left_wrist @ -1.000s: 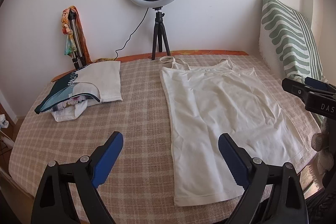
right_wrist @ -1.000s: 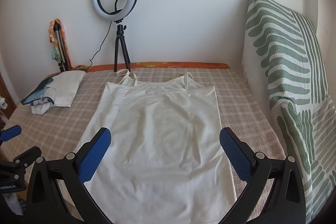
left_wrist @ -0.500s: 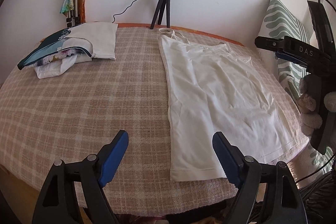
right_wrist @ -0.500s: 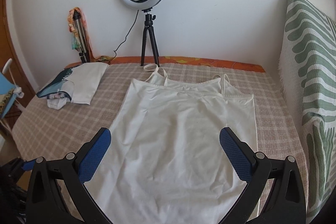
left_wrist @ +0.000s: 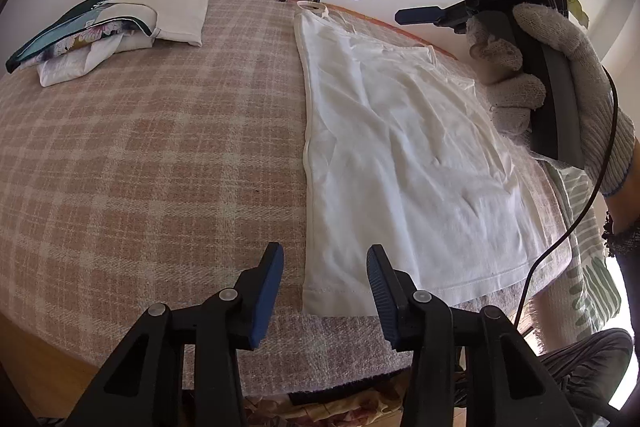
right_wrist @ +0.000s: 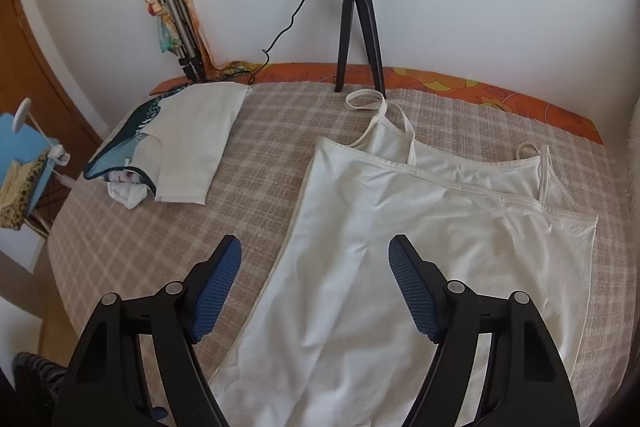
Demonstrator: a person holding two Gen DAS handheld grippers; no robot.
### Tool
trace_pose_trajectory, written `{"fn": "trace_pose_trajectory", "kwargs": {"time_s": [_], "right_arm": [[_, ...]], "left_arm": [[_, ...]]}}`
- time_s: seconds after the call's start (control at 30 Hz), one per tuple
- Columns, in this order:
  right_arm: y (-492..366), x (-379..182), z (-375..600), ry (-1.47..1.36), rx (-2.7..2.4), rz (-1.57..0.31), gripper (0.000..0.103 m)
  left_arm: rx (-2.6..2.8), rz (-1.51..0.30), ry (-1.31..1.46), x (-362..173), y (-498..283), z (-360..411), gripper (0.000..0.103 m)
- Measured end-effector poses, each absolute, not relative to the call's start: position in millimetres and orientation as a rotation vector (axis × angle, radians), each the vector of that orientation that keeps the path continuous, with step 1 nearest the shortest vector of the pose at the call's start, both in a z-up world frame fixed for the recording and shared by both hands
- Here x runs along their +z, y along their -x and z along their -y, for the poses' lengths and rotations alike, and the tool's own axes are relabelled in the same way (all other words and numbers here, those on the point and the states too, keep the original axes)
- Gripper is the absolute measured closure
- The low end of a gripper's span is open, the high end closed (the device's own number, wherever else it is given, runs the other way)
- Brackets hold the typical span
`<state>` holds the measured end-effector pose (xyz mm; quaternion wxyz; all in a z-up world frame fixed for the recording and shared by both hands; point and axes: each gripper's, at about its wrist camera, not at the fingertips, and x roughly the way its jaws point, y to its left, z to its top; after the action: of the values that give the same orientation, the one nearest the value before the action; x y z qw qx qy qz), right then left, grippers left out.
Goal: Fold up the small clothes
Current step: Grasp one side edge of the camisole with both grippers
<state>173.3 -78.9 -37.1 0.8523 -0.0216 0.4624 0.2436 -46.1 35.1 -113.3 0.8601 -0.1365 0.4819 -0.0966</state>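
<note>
A white strappy top (left_wrist: 400, 147) lies flat on the checked blanket (left_wrist: 160, 147), straps toward the wall. My left gripper (left_wrist: 325, 259) hangs just above the top's near left hem corner; its jaws are closing, with the corner showing between them but not pinched. My right gripper (right_wrist: 316, 247) hovers over the top (right_wrist: 380, 267) at its left side edge, below the straps; its jaws are closing too, on nothing. In the left wrist view the right gripper (left_wrist: 380, 1) is held by a gloved hand (left_wrist: 560, 67) above the strap end.
A pile of folded clothes (right_wrist: 180, 147) sits at the blanket's far left. A ring light's tripod (right_wrist: 360, 27) stands at the wall behind the straps, with a second tripod draped in a scarf (right_wrist: 176, 15) further left. A green-patterned pillow (left_wrist: 588, 267) borders the right side.
Both pairs of jaws have narrowed. The left gripper sank toward the hem corner. The right gripper swung left across the top, from its middle to its left edge.
</note>
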Motion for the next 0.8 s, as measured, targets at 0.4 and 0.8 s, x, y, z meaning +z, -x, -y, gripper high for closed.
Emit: {"fn": "trace_pose_trajectory", "kwargs": {"time_s": [0.4,0.8], "right_arm": [[-234,-94,13,0.050,0.502,-1.129,0.050],[-267,-120,-12,0.189,0.404,-1.166,0.070]], "left_arm": [[-0.229,-1.052,0.347,-127,35,-42,0.079],[-0.261,-1.035,0.364,-123,25,-42,0.099]]}}
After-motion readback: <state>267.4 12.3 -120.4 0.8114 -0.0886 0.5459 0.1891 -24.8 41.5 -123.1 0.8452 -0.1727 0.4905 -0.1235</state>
